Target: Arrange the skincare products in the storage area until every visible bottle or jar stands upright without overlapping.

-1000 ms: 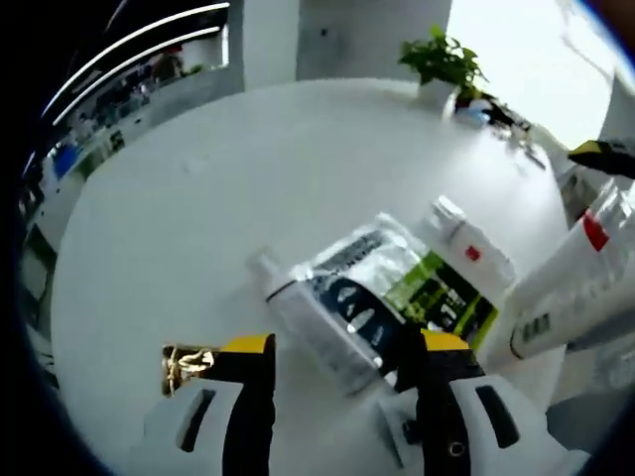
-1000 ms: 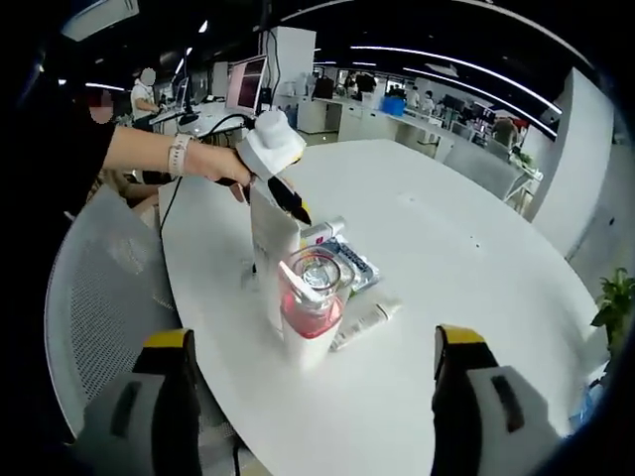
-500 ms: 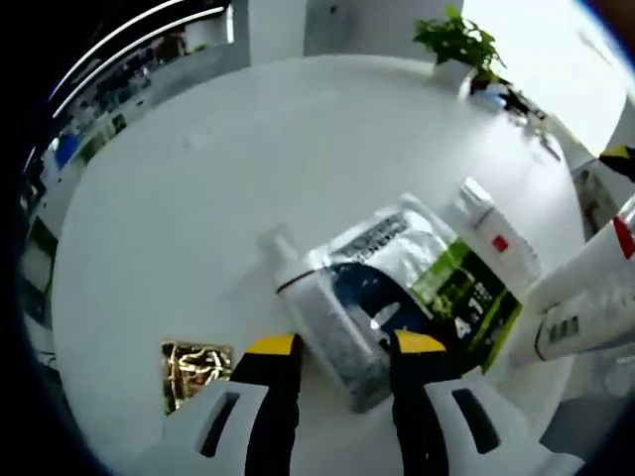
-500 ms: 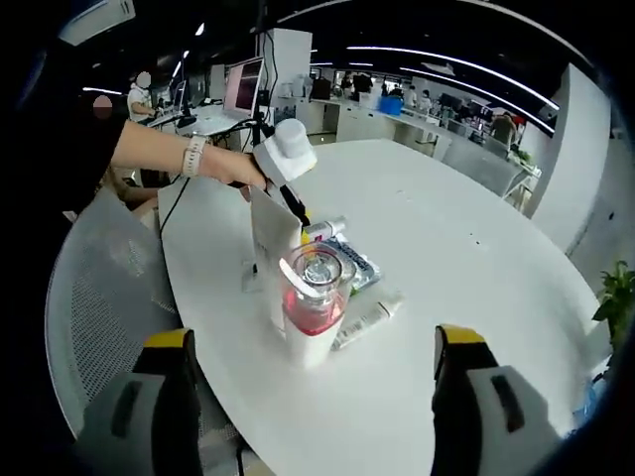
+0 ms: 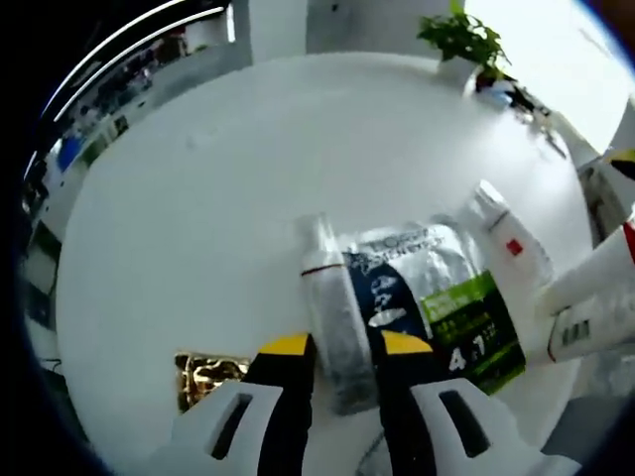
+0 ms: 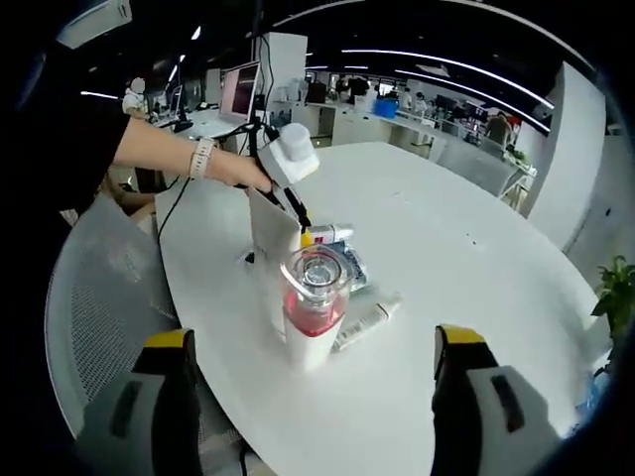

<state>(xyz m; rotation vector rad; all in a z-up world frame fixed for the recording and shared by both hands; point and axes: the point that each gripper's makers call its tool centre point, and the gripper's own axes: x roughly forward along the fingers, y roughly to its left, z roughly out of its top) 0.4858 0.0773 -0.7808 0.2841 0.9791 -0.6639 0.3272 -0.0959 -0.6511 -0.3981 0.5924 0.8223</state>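
Both left claw (image 5: pixel 337 347) jaws pinch lying tube (image 5: pixel 335 317) — right claw (image 6: pixel 313 355) wide.

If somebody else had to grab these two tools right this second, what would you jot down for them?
Left gripper: shut on the clear tube, which lies flat on the white table beside the sachet.
Right gripper: open, holding nothing, back from the items.
Done: the pink bottle and the white carton stand upright.
Left: stand the clear tube, the small white tube and the red-marked tube upright, apart from each other.
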